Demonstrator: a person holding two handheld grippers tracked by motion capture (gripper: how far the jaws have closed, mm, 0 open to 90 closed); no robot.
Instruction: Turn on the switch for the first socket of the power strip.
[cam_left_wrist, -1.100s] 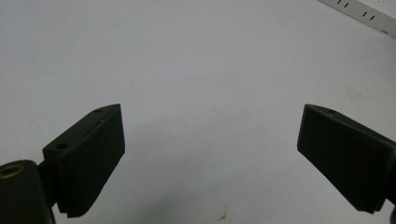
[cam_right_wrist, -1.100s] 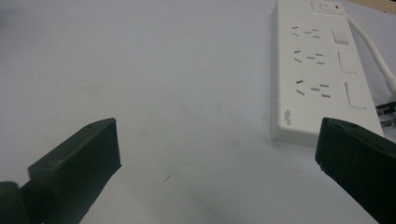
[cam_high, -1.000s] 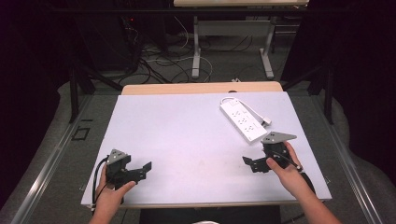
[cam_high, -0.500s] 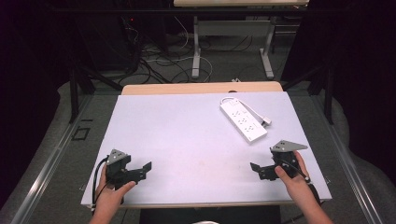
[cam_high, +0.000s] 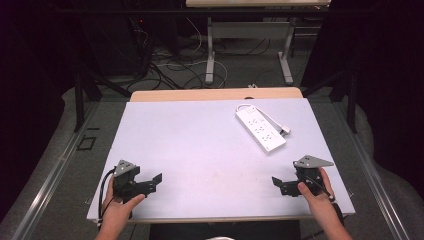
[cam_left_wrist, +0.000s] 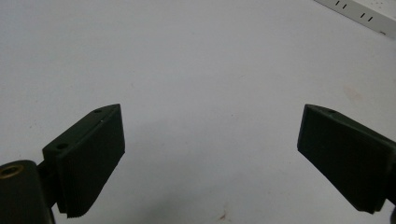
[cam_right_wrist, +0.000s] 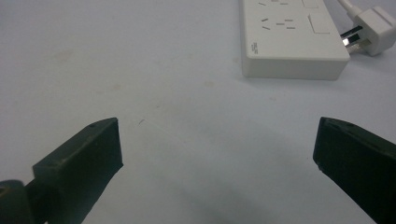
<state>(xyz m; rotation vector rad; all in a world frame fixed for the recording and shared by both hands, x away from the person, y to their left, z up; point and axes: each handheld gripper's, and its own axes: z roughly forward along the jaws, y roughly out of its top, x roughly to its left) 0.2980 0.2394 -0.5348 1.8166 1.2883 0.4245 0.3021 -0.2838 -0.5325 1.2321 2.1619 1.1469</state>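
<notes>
On the white table (cam_high: 200, 145), near its front edge, two black grippers sit low, one at each side. The left gripper (cam_high: 155, 181) is at the front left corner, held by the person's left hand (cam_high: 120, 207), and its jaws are spread wide with nothing between them. In the left gripper view (cam_left_wrist: 210, 154) there is just bare table between the two jaws, and a bit of the power strip (cam_left_wrist: 359, 11) peeks in at the top right corner, far off. The right gripper (cam_high: 278, 184) is at the front right corner, held by the right hand (cam_high: 315, 197), and its jaws are spread wide too, holding nothing. The white power strip (cam_high: 261, 129) lies flat on the right half of the table, turned at a slant, well apart from both grippers but nearer to the right one. In the right gripper view (cam_right_wrist: 217, 149) the strip (cam_right_wrist: 289, 39) lies ahead, past the open jaws, and its white plug (cam_right_wrist: 371, 23) rests just beside its end
</notes>
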